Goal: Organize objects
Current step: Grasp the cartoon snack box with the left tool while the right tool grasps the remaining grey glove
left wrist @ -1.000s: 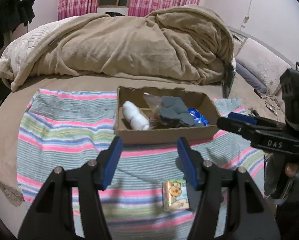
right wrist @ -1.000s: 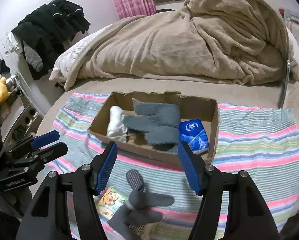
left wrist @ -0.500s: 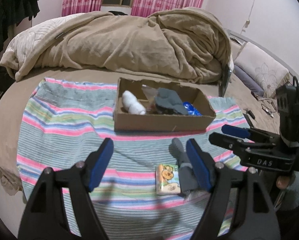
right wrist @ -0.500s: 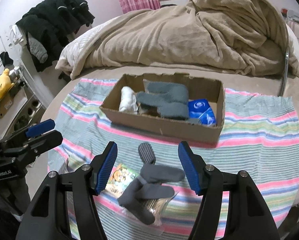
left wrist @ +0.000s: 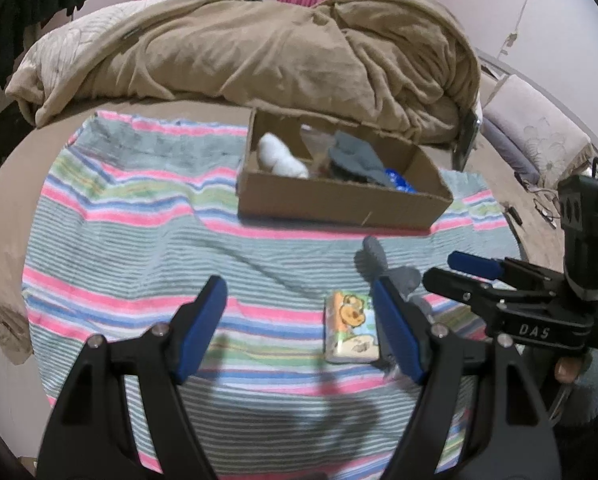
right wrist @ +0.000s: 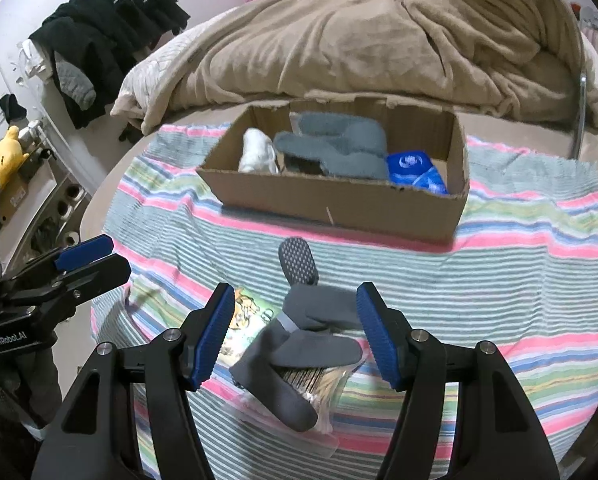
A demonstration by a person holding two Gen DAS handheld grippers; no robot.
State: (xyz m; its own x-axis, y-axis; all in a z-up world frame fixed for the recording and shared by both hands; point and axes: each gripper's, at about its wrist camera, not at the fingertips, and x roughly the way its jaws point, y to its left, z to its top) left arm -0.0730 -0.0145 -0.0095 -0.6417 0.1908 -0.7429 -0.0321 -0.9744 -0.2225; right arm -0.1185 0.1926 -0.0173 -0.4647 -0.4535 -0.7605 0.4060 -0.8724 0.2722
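While the open brown cardboard box (right wrist: 339,200) already holds a rolled white cloth (right wrist: 257,152), a pair of fluffy grey socks (right wrist: 335,148) and a blue tissue packet (right wrist: 417,170), three things are seen lying outside it, on the pink, green and blue striped towel (right wrist: 519,280) spread over the bed. Just in front of the box, on its near side, a pile of dark grey fleece socks (right wrist: 299,344) is found, one dotted sole turned up toward the box. Under that pile, touching it, a clear plastic bag of thin wooden sticks (right wrist: 323,384) can be made out. A small cartoon-printed tissue packet (left wrist: 351,328) lies just beside the socks, nearer the left gripper.

The right gripper (right wrist: 295,334) is held over the sock pile with its blue fingers (right wrist: 373,332) wide apart and nothing between them. The left gripper (left wrist: 299,328) is likewise spread and empty, with the cartoon packet just inside its right finger.

The socks are judged light, soft and limp: they would sag and fold when lifted, and a loose one could be dropped. A hold across the bunched middle, where the layers overlap, is thought best. The bag beneath is probably slippery and might be dragged along. The tissue packet is expected to be light and squashy, best pinched across its narrow sides.
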